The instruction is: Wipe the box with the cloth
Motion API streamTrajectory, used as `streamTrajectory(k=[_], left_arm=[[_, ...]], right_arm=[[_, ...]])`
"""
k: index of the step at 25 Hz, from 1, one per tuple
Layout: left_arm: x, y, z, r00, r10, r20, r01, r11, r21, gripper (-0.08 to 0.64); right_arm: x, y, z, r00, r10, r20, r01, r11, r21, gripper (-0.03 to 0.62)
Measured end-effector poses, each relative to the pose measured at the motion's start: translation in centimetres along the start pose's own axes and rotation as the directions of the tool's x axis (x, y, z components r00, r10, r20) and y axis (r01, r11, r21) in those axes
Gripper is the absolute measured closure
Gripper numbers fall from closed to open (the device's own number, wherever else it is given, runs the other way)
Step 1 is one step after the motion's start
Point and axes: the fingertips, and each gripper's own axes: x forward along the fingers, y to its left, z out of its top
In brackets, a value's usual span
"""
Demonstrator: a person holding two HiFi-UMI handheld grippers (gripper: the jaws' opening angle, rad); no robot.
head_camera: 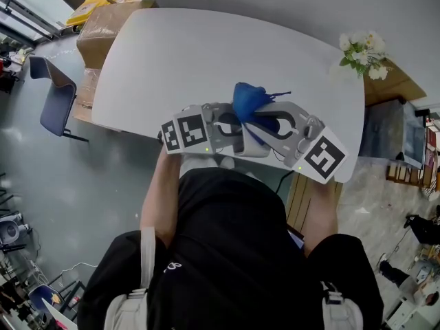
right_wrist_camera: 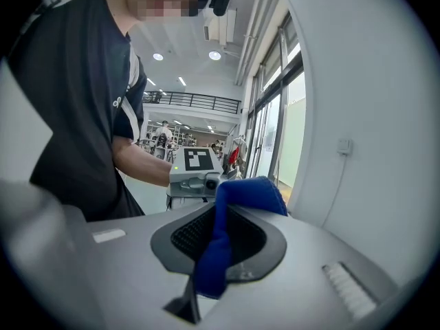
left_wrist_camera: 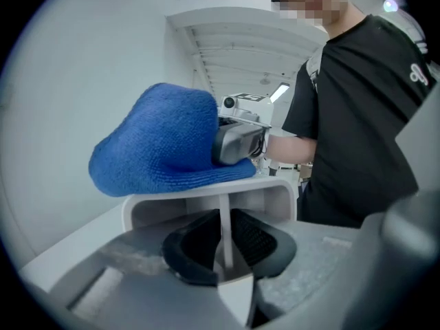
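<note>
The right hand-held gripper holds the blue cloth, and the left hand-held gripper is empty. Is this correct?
Not quite. The left hand-held gripper is not empty: the left gripper view shows its jaws shut on a thin wall of the white box. The right hand-held gripper does hold the blue cloth.

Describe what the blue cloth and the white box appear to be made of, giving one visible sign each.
The cloth: a knitted or woven textile, perhaps microfibre; matte blue, with fine ribbed loops and soft folds. The box: probably moulded plastic; smooth plain white, with thin even walls and rounded corners.
</note>
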Motion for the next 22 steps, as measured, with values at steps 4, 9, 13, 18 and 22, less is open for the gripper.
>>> streamTrajectory(k=[4,9,13,18,22], left_arm=[[0.1,-1.4,0.6,0.997,-0.067,0.03,0.066,0.998,0.011,0.503],[0.1,-2.8,1.6,0.987,-0.145,0.074,0.143,0.989,0.031,0.503],[0.1,-3.7,2.7,0.969,-0.208,0.133,0.202,0.978,0.056,0.503],[-0.7,-4.9,4.5,0.945,-0.25,0.211,0.245,0.968,0.05,0.505],[-1.7,-5.7,6.2,0.917,-0.287,0.275,0.281,0.958,0.065,0.506]], right_arm=[[-0.1,-0.3,0.2,0.999,0.043,-0.005,-0.043,0.999,0.0,0.541],[-1.1,-0.9,0.4,0.992,0.119,0.042,-0.122,0.99,0.077,0.541],[-2.1,-1.9,0.1,0.98,0.163,0.112,-0.177,0.976,0.13,0.543],[-3.5,-2.6,0.4,0.937,0.227,0.266,-0.277,0.945,0.171,0.543],[-4.7,-2.7,0.7,0.869,0.266,0.418,-0.388,0.89,0.241,0.543]])
